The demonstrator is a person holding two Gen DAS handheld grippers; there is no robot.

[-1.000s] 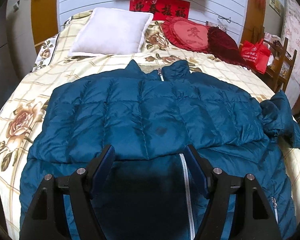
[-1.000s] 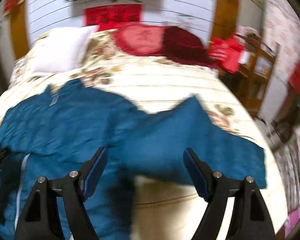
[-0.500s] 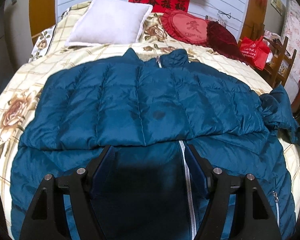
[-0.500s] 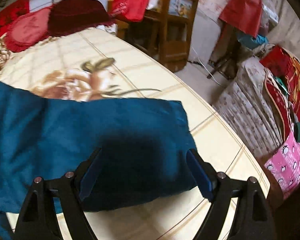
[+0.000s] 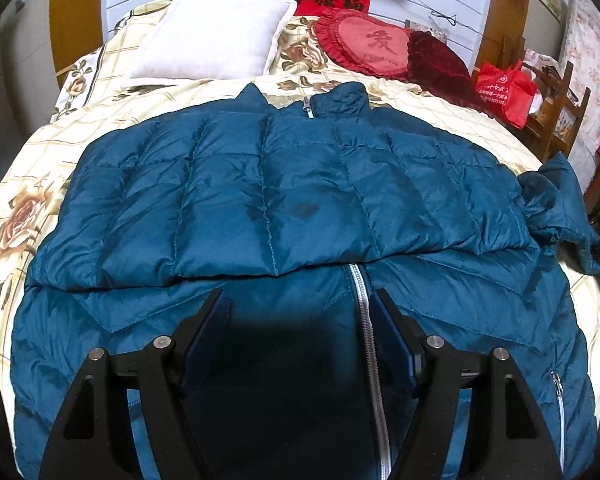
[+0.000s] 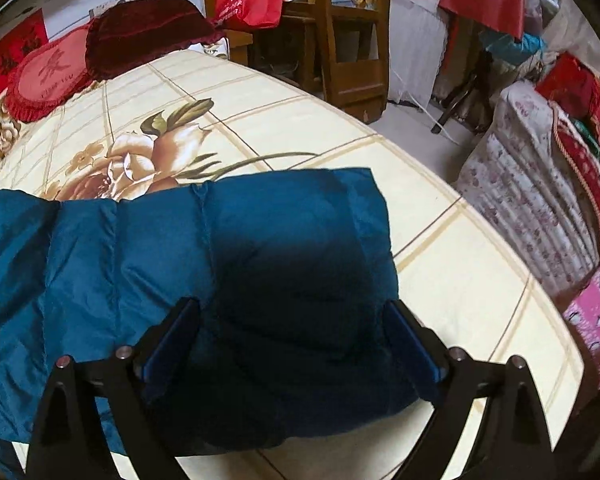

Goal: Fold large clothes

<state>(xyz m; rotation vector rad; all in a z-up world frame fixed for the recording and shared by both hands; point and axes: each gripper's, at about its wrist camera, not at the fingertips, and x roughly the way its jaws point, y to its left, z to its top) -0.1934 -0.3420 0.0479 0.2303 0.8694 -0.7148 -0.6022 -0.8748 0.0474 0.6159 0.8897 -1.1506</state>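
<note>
A teal down jacket (image 5: pixel 284 208) lies spread on the floral bedspread (image 5: pixel 28 184), collar toward the white pillow (image 5: pixel 216 36), with one sleeve already folded across its chest. The other sleeve (image 6: pixel 204 256) stretches sideways away from the jacket's body, its long axis running out toward the bed's edge, its cuff end directly below the right gripper (image 6: pixel 292 344). That gripper's jaws have just been opening and now straddle the cuff without pressing it, so it is released, holding nothing. The right hand is far the nearer to this sleeve; a second ago it faced the jacket's body and the pillows, and has since swung out over the cuff. The left gripper (image 5: pixel 300 336) hangs spread and empty above the jacket's zipper (image 5: pixel 366 344), little changed.
</note>
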